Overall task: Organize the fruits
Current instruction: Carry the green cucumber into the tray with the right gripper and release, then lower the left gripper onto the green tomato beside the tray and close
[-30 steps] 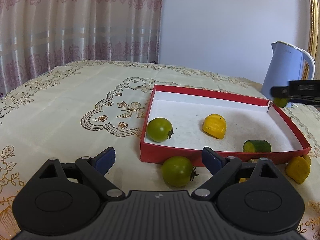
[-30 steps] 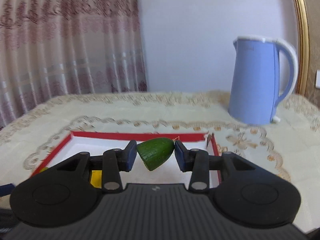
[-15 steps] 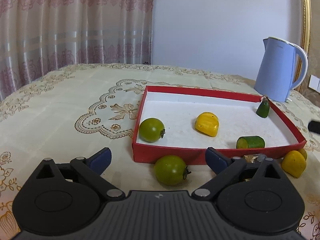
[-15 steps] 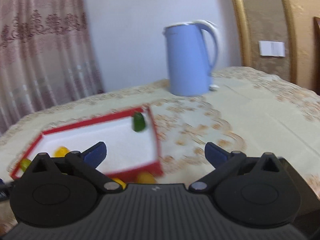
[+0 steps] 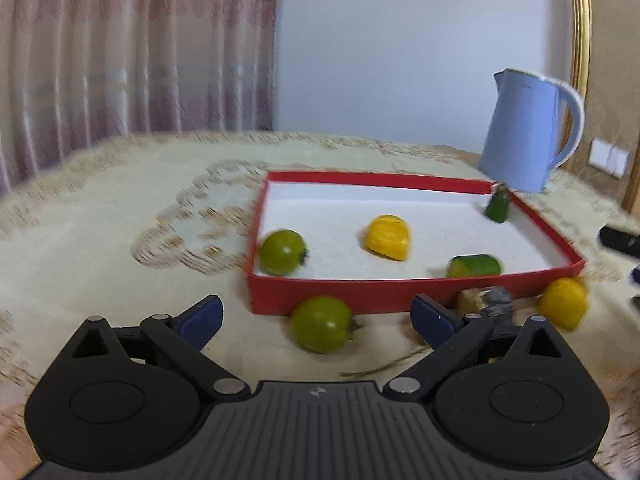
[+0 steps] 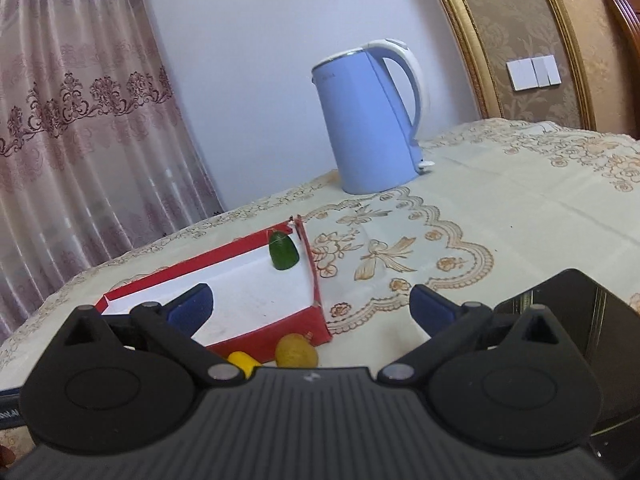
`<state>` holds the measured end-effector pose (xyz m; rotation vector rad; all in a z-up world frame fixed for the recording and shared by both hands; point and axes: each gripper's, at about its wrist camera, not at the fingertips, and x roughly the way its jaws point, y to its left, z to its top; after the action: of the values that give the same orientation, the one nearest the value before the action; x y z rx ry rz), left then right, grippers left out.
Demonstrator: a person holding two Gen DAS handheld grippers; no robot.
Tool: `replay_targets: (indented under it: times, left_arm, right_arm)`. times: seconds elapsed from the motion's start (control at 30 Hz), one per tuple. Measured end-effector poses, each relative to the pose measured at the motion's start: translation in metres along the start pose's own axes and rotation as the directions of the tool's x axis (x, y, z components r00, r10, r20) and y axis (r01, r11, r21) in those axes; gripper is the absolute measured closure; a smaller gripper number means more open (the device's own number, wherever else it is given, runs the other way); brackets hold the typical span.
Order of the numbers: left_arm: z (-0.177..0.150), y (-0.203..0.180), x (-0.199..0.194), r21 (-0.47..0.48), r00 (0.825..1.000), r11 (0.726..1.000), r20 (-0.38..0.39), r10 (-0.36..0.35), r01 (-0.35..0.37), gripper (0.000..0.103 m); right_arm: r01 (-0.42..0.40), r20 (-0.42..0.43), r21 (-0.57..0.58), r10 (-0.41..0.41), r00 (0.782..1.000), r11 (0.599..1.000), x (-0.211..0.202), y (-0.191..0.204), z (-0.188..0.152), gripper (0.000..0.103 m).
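A red box with a white floor [image 5: 372,290] holds a green tomato [image 5: 282,251], a yellow fruit piece [image 5: 387,237], a green cucumber chunk [image 5: 474,266] and a green cone-shaped piece [image 5: 497,205] in its far right corner. A second green tomato [image 5: 322,323] lies on the cloth in front of the box, between the fingers of my open, empty left gripper [image 5: 318,318]. A yellow fruit [image 5: 563,307] and a brownish piece [image 5: 484,299] lie by the box's front right corner. My right gripper [image 6: 310,304] is open and empty, right of the box [image 6: 316,280]. The green cone piece [image 6: 283,255] and a yellow-brown fruit [image 6: 296,356] show there.
A blue kettle [image 5: 528,130] stands behind the box's right corner; it also shows in the right wrist view [image 6: 370,120]. A black object [image 6: 576,308] lies at the right. A patterned tablecloth [image 5: 120,216] covers the table. Curtains hang behind.
My right gripper let go of the green cone piece in the box's far right corner, opened, and drew back to the right. My left gripper shifted slightly; the view is blurred.
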<state>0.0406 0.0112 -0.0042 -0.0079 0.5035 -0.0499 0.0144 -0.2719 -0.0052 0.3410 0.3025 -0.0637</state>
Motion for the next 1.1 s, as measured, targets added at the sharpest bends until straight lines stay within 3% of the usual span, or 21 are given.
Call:
replay_targets:
  times: [0.1, 0.3, 0.43, 0.63, 0.9, 1.0, 1.1]
  left_arm:
    - [0.0, -0.008, 0.003, 0.047, 0.997, 0.996, -0.006, 0.08, -0.08, 0.002]
    - [0.003, -0.014, 0.009, 0.098, 0.994, 0.99, -0.021, 0.106, -0.104, 0.002]
    - [0.009, -0.014, 0.013, 0.119, 0.995, 0.989, -0.032, 0.091, -0.086, 0.002]
    - [0.008, -0.009, 0.021, 0.096, 0.995, 0.994, -0.081, 0.056, -0.048, 0.002]
    - [0.007, -0.015, 0.021, 0.127, 0.993, 0.986, -0.043, 0.114, -0.108, 0.003]
    - [0.006, -0.016, 0.022, 0.135, 0.993, 0.986, -0.051, 0.11, -0.102, 0.014]
    - [0.005, -0.017, 0.025, 0.143, 0.992, 0.985, -0.074, 0.105, -0.094, 0.035]
  right_arm:
    - [-0.047, 0.017, -0.06, 0.048, 0.999, 0.997, -0.006, 0.01, -0.003, 0.0]
    - [-0.073, 0.06, -0.225, 0.088, 0.994, 0.972, -0.022, 0.044, -0.009, 0.0]
    - [-0.112, -0.045, -0.22, 0.105, 0.993, 0.969, -0.015, 0.055, -0.014, 0.0]
    - [-0.14, -0.034, -0.197, 0.136, 0.99, 0.97, -0.018, 0.05, -0.014, 0.0]
    - [-0.127, -0.038, -0.129, 0.123, 0.992, 0.983, -0.015, 0.038, -0.011, 0.0]
    - [-0.128, -0.042, -0.131, 0.124, 0.991, 0.983, -0.014, 0.038, -0.011, 0.0]
    - [-0.14, -0.053, -0.144, 0.134, 0.99, 0.98, -0.013, 0.04, -0.012, 0.0]
